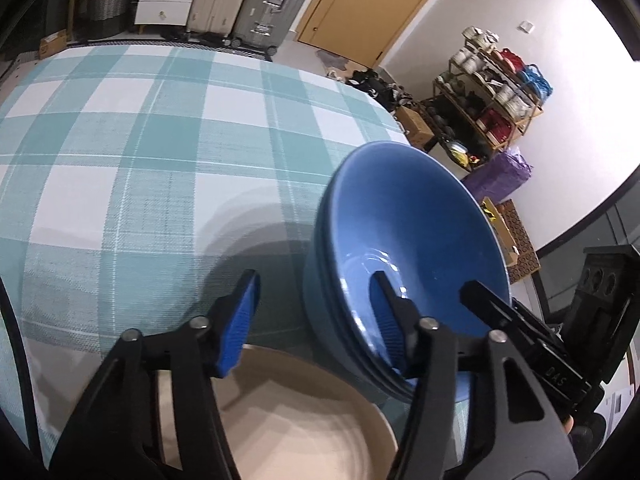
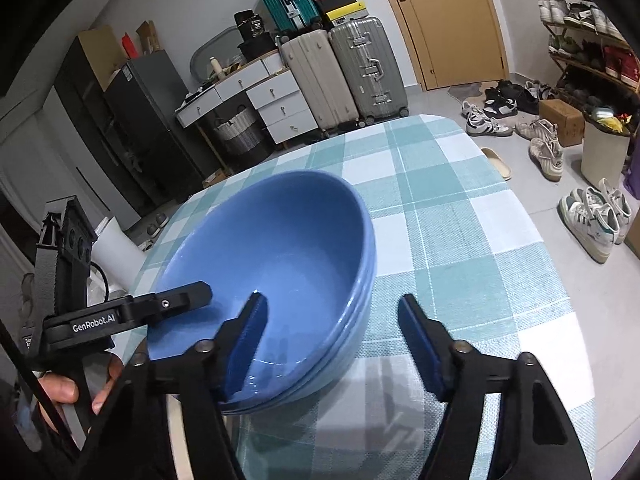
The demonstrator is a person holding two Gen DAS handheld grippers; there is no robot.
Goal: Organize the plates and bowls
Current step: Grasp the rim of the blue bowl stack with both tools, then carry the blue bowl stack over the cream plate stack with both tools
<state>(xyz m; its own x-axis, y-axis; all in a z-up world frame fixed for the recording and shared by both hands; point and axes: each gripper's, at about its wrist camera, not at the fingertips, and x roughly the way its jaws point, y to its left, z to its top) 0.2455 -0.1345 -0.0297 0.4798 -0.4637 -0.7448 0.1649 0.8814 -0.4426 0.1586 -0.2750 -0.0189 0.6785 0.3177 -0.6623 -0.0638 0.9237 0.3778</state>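
Both hand-held grippers [image 1: 316,316] [image 2: 332,340] straddle the stacked blue bowls' [image 2: 280,256] rim.

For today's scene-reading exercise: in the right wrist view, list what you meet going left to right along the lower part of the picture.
Person's hand holding the left gripper → stacked blue bowls, their near rim between the right gripper's jaws → bare checked tablecloth → white sneakers on the floor.
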